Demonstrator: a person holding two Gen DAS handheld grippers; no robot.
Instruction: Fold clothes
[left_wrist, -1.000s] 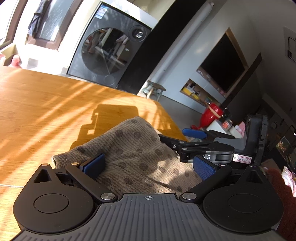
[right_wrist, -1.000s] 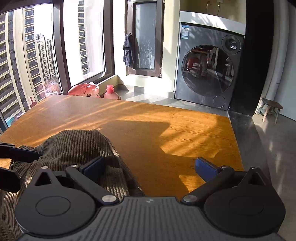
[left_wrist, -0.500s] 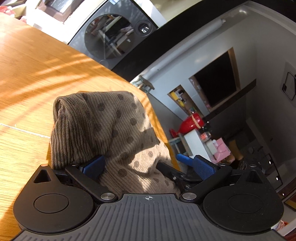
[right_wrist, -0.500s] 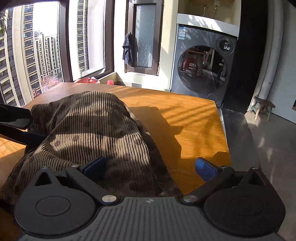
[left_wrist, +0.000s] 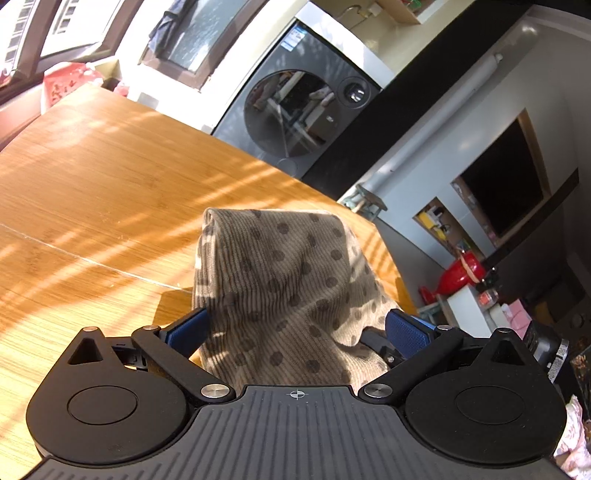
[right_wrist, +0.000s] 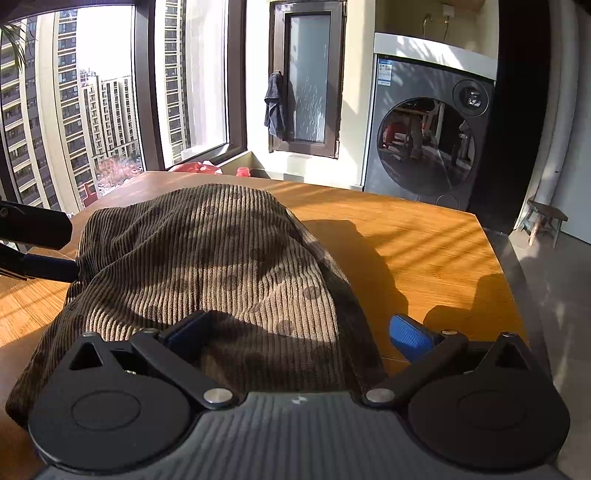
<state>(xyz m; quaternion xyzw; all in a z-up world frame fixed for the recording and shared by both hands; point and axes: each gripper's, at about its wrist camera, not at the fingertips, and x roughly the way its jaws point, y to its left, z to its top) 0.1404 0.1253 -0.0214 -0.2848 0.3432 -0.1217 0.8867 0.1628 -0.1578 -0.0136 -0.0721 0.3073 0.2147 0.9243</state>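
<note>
1. Brown ribbed garment (left_wrist: 280, 291) with dark dots is draping between the spread blue pads of the left gripper (left_wrist: 295, 332), bunched above the wooden table (left_wrist: 92, 206); the fingers are standing wide apart, clamping nothing.
2. Corduroy-like cloth is mounding over the table (right_wrist: 424, 251) in the right wrist view, and the right gripper (right_wrist: 299, 332) is also gaping open, its left pad (right_wrist: 184, 332) touching fabric.

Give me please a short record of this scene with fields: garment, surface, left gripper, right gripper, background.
garment: brown ribbed dotted cloth, bunched, draped over both grippers
surface: wooden table, sunlit stripes
left gripper: jaws wide apart, cloth lying between them
right gripper: jaws wide apart, cloth over the left finger
background: grey washing machine, window, small stool
</note>
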